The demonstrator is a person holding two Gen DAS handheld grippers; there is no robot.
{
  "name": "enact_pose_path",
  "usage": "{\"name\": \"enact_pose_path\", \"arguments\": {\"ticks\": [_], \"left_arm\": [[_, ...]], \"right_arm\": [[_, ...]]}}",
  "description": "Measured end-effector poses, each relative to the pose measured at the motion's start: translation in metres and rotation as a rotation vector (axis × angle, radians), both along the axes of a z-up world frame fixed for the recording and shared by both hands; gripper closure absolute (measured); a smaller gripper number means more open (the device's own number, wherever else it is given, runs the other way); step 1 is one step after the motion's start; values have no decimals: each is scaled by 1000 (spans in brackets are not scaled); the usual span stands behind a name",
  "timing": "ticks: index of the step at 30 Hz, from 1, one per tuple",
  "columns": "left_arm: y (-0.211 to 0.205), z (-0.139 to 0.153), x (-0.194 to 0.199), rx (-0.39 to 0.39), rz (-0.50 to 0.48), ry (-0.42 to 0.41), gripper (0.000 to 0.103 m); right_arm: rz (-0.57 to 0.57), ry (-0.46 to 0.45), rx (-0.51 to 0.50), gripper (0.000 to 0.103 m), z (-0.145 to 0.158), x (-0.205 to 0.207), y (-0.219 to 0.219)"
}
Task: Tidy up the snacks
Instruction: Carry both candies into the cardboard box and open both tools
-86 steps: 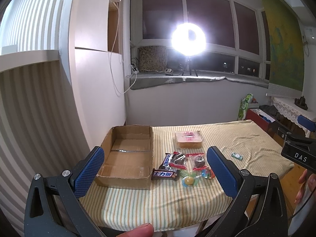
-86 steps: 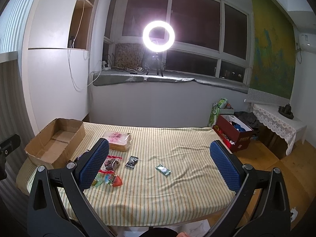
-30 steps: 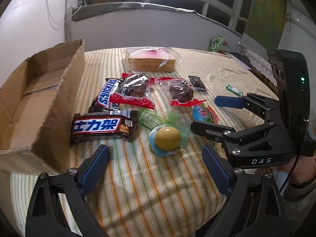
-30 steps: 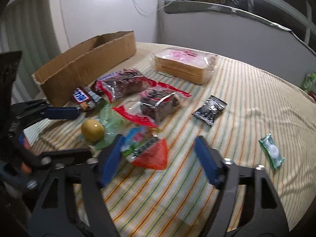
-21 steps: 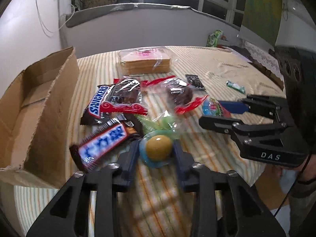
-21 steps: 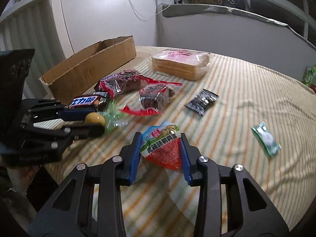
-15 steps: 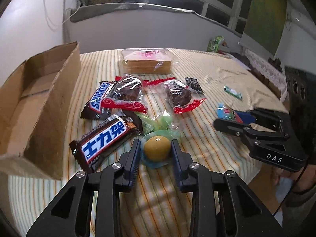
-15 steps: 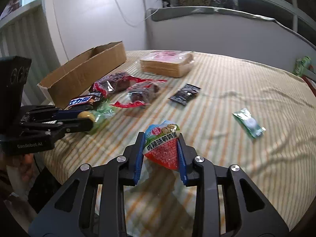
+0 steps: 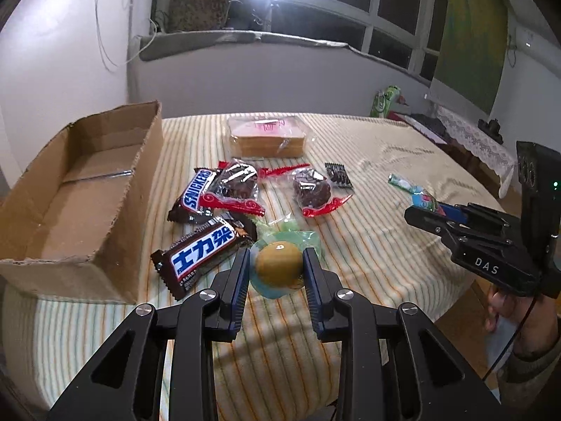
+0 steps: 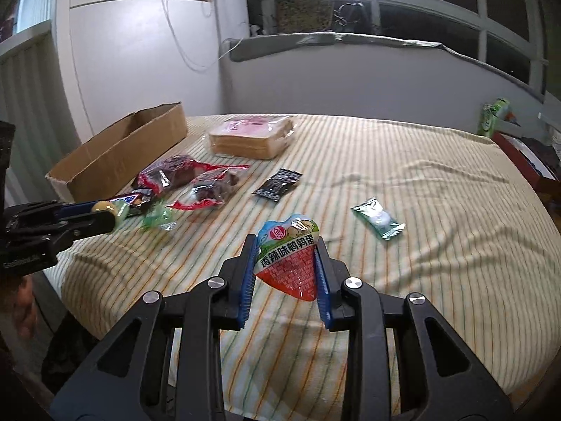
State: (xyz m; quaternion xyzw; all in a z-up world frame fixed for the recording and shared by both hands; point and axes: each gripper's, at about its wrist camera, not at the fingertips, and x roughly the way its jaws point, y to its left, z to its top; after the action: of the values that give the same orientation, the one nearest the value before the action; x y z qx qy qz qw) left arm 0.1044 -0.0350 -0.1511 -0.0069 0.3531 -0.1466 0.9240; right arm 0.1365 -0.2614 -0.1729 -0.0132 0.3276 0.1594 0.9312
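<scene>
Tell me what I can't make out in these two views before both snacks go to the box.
- Box floor: near part hidden by its front wall in the left view; wholly hidden by its side wall in the right view.
- Red packet: in the left view only a tip shows in the right gripper.
- Black sachet: print too small, both views.
- Egg snack: underside hidden by the left gripper.

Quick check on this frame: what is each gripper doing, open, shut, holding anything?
Left gripper: shut on the round yellow snack in clear green wrapper.
Right gripper: shut on the triangular red and blue snack packet.
</scene>
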Motion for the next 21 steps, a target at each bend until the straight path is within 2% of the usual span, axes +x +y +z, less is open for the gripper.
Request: {"name": "enact_pose_path", "arguments": {"ticks": [5, 8, 17, 21], "left_arm": [[1, 8, -2, -15, 4, -25, 75], [-1, 23, -4, -28, -5, -62, 75], [31, 90, -9, -51, 10, -252, 75], [52, 110, -16, -63, 31, -303, 75]], "right_arm": [[-43, 5, 16, 72, 1, 3, -2], [-55, -6, 23, 72, 12, 4, 3], [-25, -194, -17, 72, 104, -15, 47], [-9, -219, -31, 72, 124, -21, 69]]}}
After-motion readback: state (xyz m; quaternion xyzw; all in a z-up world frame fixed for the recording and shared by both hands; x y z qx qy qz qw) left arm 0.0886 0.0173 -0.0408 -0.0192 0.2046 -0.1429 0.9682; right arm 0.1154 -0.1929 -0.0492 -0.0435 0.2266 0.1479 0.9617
